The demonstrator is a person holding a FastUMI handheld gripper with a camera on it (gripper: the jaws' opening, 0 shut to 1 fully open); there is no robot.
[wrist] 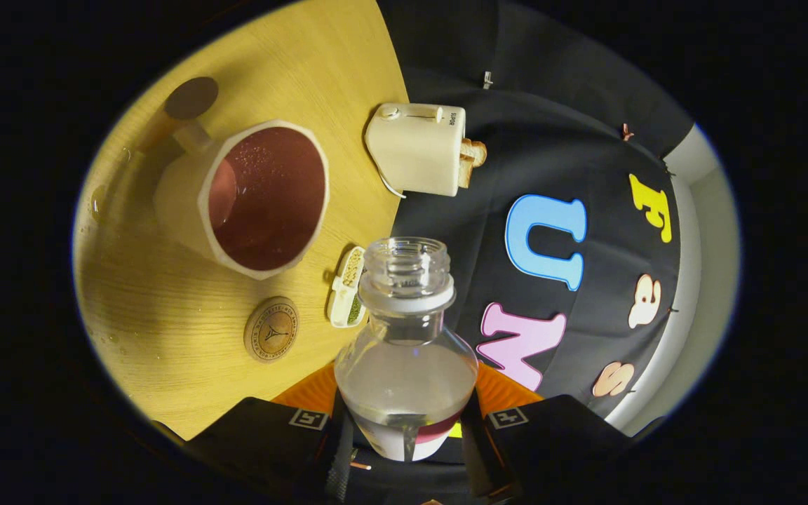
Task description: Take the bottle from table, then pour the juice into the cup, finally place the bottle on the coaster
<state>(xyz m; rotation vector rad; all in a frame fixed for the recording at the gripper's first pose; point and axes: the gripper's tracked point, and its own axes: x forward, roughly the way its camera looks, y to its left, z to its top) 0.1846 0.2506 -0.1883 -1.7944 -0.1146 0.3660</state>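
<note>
1. Bottle [406, 344]: clear, uncapped, held in the gripper [404, 438], whose two fingers press on its lower body from either side. Its neck points forward along the fingers, so its long axis runs with the gripper's own line. Clear liquid is visible inside it.

2. Cup [250, 196]: a pale cup with a handle, standing on the bench [165, 330], beyond the fingers and off to their left. Its inside looks reddish and wet, with a little liquid against one wall, so I judge the pouring is done or close to it.

3. Coaster [271, 328]: a round wooden disc lying flat on the bench, nearer than the cup and just left of the bottle's shoulder. This is the relation that matters: the bottle must go left and down, base first, onto that disc.

4. Room: bare bench lies around the coaster on its near and left sides. A small two-part dish [348, 287] lies between the coaster and the bottle's neck, close enough to clip. A toaster [421, 149] stands farther off, at the bench edge.

5. Risk: droplets dot the bench near the cup, so the surface may be slippery.
</note>
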